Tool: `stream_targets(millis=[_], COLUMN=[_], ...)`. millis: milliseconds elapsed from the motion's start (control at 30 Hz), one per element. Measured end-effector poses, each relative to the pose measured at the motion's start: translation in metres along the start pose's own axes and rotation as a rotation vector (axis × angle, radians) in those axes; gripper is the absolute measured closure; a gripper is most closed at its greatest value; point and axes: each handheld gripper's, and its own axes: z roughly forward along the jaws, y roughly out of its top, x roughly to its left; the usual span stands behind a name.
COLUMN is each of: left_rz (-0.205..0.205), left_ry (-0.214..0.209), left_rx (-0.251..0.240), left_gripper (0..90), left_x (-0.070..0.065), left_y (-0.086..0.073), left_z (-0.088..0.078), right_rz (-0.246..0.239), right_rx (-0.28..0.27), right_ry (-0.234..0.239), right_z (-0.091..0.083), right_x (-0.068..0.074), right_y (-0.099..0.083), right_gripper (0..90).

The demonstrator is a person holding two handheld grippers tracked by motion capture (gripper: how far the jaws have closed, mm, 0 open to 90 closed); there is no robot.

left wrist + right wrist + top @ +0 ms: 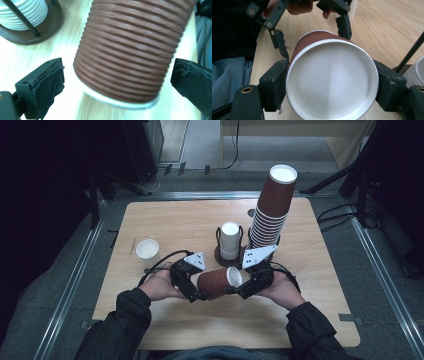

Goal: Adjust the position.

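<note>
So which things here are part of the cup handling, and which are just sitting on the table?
In the job:
- brown cup, lying sideways between the grippers
- right gripper, clamped on its rim end
- left gripper, jaws open around its base end

Lying about:
- tall brown cup stack
- white cup stack in its holder
- single white cup

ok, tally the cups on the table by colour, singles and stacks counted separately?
single brown cup: 1
single white cup: 1
brown cup stack: 1
white cup stack: 1
Total: 4
</note>
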Motion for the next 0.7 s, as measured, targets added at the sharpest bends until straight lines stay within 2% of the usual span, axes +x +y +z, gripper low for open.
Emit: stream_targets(millis=[67,100,333,367,433,633,700], left_rz=[-0.025,-0.039,-0.054,-0.059,-0.061,-0.054,-0.050], left_ry=[-0.029,-0.024,-0.055,-0.072,-0.088,-0.096,-0.101], left_rx=[-0.045,-0.067,-0.120,-0.135,-0.149,-0.160,-0.162], left_gripper=[0.0,0.0,0.0,0.0,0.0,0.0,0.0], left_x=[0.003,0.004,0.006,0.006,0.007,0.005,0.004], left_y=[-0.001,-0.002,-0.005,-0.006,-0.007,-0.006,-0.005], left_z=[-0.006,-0.007,-0.014,-0.014,-0.015,-0.013,-0.012], right_rz=[-0.001,-0.003,0.008,0.009,0.015,-0.010,-0.003], right_rx=[-0.006,-0.011,-0.056,-0.068,-0.094,-0.141,-0.164], right_ry=[-0.004,-0.007,-0.025,-0.026,-0.021,-0.019,-0.009], right_z=[-0.003,-0.004,-0.011,-0.013,-0.016,-0.021,-0.022], right_x=[-0.001,-0.001,-0.002,-0.002,-0.002,0.005,0.006], right_y=[0.000,-0.001,0.000,0.000,0.001,0.007,0.009], right_gripper=[23.2,23.2,23.2,23.2,23.2,23.2,23.2])
